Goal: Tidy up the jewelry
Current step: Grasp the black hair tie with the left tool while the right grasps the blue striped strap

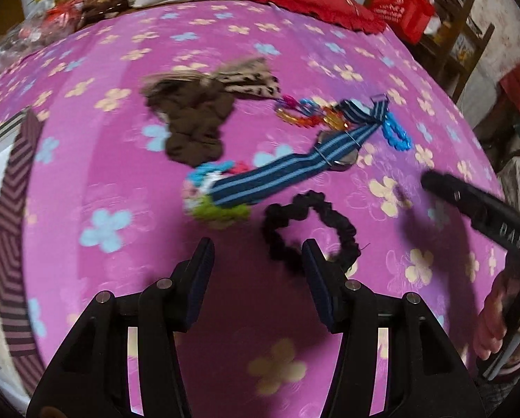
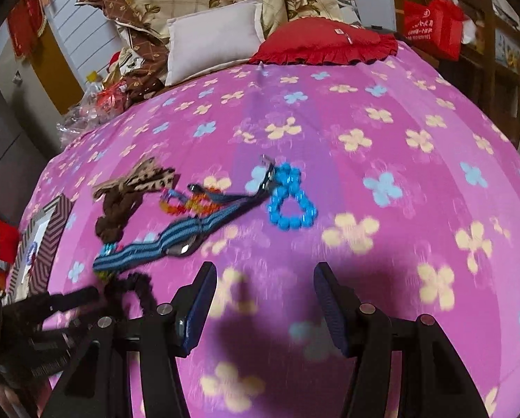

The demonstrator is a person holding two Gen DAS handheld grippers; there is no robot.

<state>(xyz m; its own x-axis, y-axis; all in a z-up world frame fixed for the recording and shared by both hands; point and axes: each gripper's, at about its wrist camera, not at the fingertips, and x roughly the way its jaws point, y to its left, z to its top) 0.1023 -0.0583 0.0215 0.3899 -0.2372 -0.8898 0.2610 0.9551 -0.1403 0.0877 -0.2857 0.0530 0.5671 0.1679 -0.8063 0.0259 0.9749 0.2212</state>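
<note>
Jewelry and hair items lie on a pink flowered bedspread (image 1: 294,41). A blue striped watch (image 1: 287,167) lies across the middle, also in the right wrist view (image 2: 176,240). A black scrunchie (image 1: 308,230) lies just ahead of my open, empty left gripper (image 1: 258,250), touching its right finger. A brown scrunchie (image 1: 193,122), a multicoloured bead bracelet (image 1: 308,115), a blue bead bracelet (image 2: 291,202) and a pastel scrunchie (image 1: 207,191) lie around the watch. My right gripper (image 2: 265,275) is open and empty, above bare bedspread near the watch.
A striped box (image 2: 47,233) stands at the bed's left edge, also in the left wrist view (image 1: 16,209). A red cushion (image 2: 326,48), a white pillow (image 2: 214,41) and folded bedding lie at the far end. Red bags (image 2: 430,28) on shelves stand to the right.
</note>
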